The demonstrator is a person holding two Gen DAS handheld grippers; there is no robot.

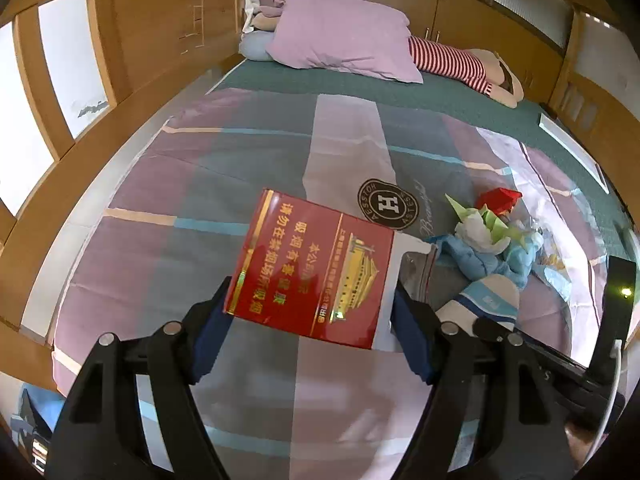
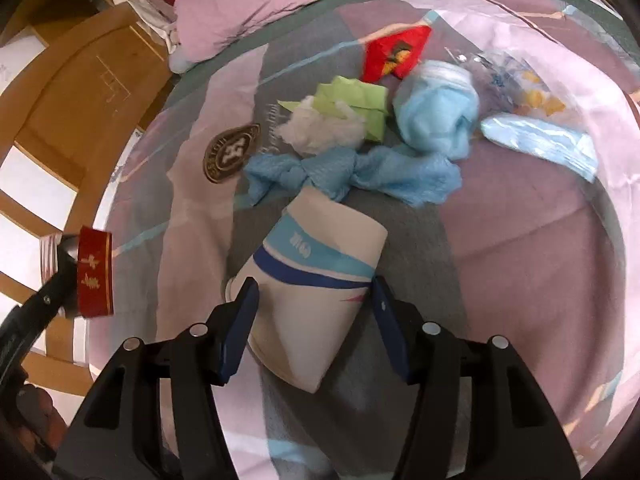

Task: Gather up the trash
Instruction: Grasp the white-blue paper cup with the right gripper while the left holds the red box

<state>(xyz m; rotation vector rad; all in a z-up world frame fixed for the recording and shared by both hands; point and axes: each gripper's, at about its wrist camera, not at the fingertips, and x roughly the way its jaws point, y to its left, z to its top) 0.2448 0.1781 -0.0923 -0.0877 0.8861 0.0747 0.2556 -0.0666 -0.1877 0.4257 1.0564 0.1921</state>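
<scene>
My left gripper (image 1: 310, 304) is shut on a red cigarette box (image 1: 312, 270) with gold print and holds it above the bed quilt (image 1: 200, 184). The box also shows in the right wrist view (image 2: 94, 272), at the far left. My right gripper (image 2: 314, 300) is shut on a white paper cup with blue bands (image 2: 316, 276), lying on its side. Beyond the cup lies a heap of trash: a blue crumpled cloth (image 2: 352, 174), white tissue (image 2: 320, 128), green paper (image 2: 356, 100), a red wrapper (image 2: 396, 54), a blue wad (image 2: 436, 108), a face mask (image 2: 540, 142) and a clear plastic bag (image 2: 516, 80).
A purple pillow (image 1: 344, 34) and a striped plush toy (image 1: 460, 62) lie at the head of the bed. A wooden headboard and side rail (image 1: 132, 40) run along the left. The quilt carries a round dark logo (image 1: 387, 205).
</scene>
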